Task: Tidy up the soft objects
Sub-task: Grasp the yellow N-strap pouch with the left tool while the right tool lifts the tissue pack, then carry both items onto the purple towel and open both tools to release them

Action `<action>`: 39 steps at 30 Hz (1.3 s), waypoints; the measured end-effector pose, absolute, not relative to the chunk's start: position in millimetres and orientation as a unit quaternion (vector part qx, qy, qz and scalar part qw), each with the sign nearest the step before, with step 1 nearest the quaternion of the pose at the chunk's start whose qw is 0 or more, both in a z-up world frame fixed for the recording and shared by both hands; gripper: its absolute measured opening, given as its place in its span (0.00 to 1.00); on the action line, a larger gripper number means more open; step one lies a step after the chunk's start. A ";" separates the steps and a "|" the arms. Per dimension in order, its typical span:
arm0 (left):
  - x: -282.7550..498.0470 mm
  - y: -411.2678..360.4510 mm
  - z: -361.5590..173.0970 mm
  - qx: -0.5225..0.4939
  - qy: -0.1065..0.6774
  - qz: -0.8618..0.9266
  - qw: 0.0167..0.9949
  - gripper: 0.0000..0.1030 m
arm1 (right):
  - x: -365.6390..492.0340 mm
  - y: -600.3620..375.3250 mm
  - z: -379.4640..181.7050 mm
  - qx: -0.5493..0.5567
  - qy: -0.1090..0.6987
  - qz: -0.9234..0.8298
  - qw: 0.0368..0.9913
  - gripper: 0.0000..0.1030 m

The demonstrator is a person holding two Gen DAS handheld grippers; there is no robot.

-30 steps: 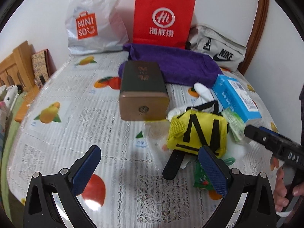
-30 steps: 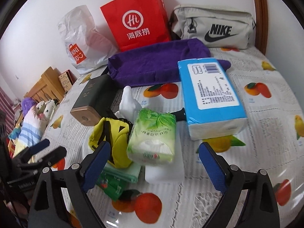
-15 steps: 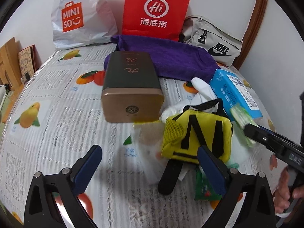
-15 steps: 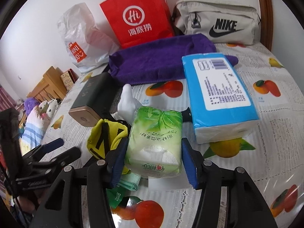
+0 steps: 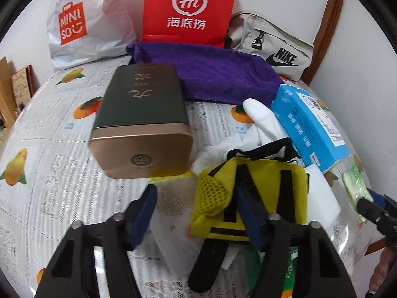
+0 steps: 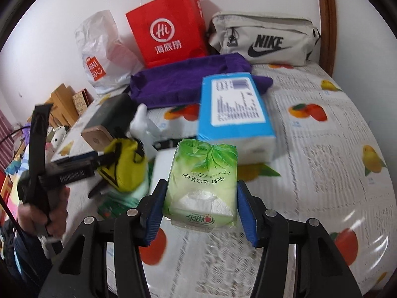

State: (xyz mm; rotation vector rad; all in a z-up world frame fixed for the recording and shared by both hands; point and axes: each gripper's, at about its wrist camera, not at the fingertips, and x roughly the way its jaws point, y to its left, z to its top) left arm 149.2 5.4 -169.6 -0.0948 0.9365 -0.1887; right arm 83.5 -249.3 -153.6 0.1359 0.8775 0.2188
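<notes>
Fruit-print tablecloth (image 6: 322, 149), right tongs (image 6: 198, 213) gripping green tissue pack (image 6: 202, 181)

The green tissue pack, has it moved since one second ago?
Yes. The green tissue pack now sits clamped in the right gripper, away from the blue tissue pack.

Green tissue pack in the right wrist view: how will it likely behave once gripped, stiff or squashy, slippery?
The green tissue pack sits between the right hand-held gripper pads, probably squashy: it holds soft tissue. Its glossy plastic wrap may slip somewhat. It looks light for its size, so it should lift easily.
</notes>
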 end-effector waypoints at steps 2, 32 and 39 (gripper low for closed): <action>149.5 2.6 -169.7 -0.044 0.451 -0.099 0.886 0.35 | 84.0 -254.0 -160.5 0.065 0.431 0.102 0.894 0.53; 118.0 33.3 -85.7 -0.059 0.401 -0.066 0.912 0.20 | 86.8 -259.2 -96.4 0.055 0.374 0.087 0.922 0.52; 136.0 41.8 -70.3 -0.067 0.397 -0.048 0.914 0.20 | 115.0 -253.9 -74.5 0.052 0.359 0.095 0.927 0.52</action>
